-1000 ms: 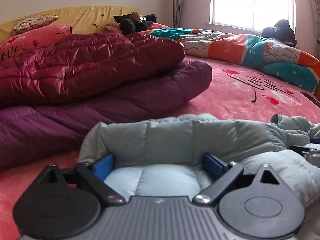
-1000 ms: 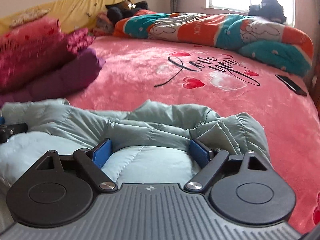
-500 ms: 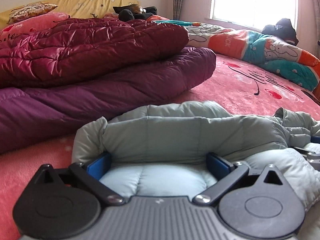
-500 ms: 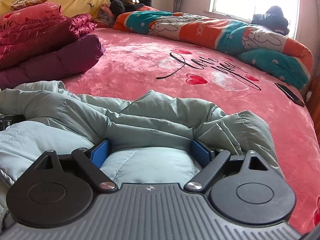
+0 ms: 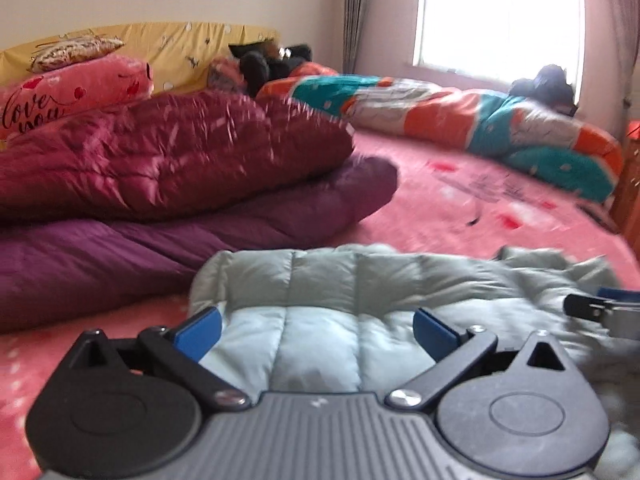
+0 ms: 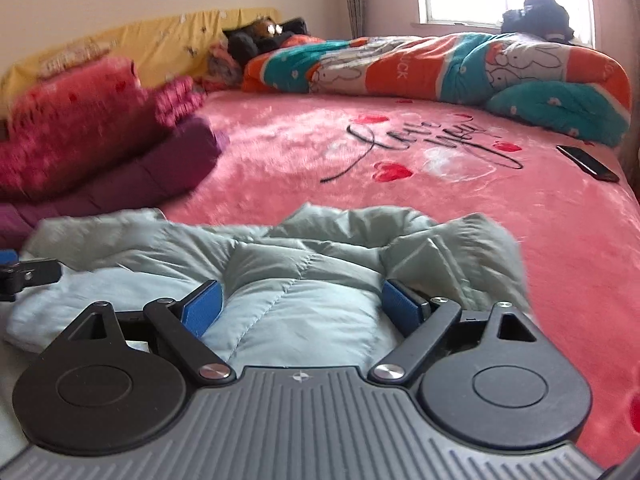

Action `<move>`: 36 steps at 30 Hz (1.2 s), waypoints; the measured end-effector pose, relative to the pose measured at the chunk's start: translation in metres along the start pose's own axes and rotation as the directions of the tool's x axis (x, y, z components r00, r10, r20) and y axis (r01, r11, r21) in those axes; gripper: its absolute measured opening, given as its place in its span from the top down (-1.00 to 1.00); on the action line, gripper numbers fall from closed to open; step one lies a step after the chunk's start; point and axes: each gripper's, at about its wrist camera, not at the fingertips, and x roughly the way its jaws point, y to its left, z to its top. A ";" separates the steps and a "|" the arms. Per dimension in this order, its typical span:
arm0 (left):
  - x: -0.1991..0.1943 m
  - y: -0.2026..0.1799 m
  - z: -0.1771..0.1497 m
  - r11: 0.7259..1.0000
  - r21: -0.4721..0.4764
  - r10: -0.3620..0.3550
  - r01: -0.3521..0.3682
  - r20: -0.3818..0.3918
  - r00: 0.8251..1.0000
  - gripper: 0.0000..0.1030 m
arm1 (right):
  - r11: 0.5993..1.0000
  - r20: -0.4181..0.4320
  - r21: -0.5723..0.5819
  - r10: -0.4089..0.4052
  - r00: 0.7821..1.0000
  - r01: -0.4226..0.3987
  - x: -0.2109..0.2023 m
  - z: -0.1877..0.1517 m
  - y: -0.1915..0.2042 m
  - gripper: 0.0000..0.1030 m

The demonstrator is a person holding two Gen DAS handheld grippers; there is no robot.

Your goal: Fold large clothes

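A pale grey-blue puffer jacket (image 5: 360,276) lies crumpled on the pink bed. Its far edge is folded back toward me, showing the lighter lining. My left gripper (image 5: 316,328) hovers over its left part with the blue pads wide apart, open, and the lining lying between and below them. My right gripper (image 6: 302,306) is open over the right part of the jacket (image 6: 280,248), with puffy fabric bulging between its pads. Each view shows the tip of the other gripper at its edge: the right gripper (image 5: 600,308) and the left gripper (image 6: 24,276).
A shiny maroon jacket (image 5: 172,152) is stacked on a purple one (image 5: 200,232) to the left. A rolled orange-and-teal quilt (image 5: 500,128) lines the far side under the window. A dark phone (image 6: 588,162) lies at the right edge of the pink blanket (image 6: 400,200). Pillows (image 5: 76,88) sit against the yellow headboard.
The left gripper has risen and drawn back, so the jacket's folded edge sits lower and flatter in its view. The right gripper shifted slightly. Both stay open.
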 end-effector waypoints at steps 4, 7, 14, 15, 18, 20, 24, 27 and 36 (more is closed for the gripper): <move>-0.053 0.007 -0.004 1.000 0.009 -0.017 0.017 0.019 1.000 -0.97 | 1.000 0.008 0.001 0.027 1.000 -0.027 -0.040 -0.002 -0.011 -1.00; -0.085 0.017 -0.012 1.000 0.016 -0.025 0.025 0.004 1.000 -0.97 | 0.999 0.021 -0.002 0.033 0.999 -0.033 -0.072 -0.009 -0.022 -1.00; -0.134 0.041 -0.044 1.000 -0.008 -0.019 0.019 -0.039 0.999 -0.97 | 0.995 -0.006 0.094 0.035 0.999 -0.034 -0.125 -0.028 -0.065 -1.00; -0.139 0.043 -0.048 1.000 -0.016 -0.016 0.015 -0.041 0.999 -0.97 | 0.993 -0.014 0.114 0.026 1.000 -0.024 -0.131 -0.031 -0.071 -1.00; -0.151 0.051 -0.055 0.998 -0.059 -0.022 0.019 -0.053 0.998 -0.97 | 0.984 -0.035 0.176 0.005 0.999 0.001 -0.149 -0.039 -0.084 -1.00; -0.156 0.056 -0.063 0.995 -0.097 -0.032 0.026 -0.069 0.997 -0.97 | 0.978 -0.038 0.208 -0.005 0.999 0.013 -0.159 -0.042 -0.089 -1.00; -0.160 0.060 -0.076 0.993 -0.115 -0.036 0.026 -0.089 0.995 -0.97 | 0.969 -0.051 0.249 0.002 0.999 0.011 -0.182 -0.050 -0.095 -1.00; -0.156 0.064 -0.087 0.987 -0.155 -0.070 0.049 -0.131 0.989 -0.97 | 0.970 -0.076 0.243 0.011 0.997 0.008 -0.190 -0.054 -0.100 -1.00; -0.145 0.074 -0.100 0.966 -0.251 -0.120 0.064 -0.214 0.970 -0.97 | 0.931 -0.303 0.364 0.139 0.943 -0.020 -0.188 -0.070 -0.104 -1.00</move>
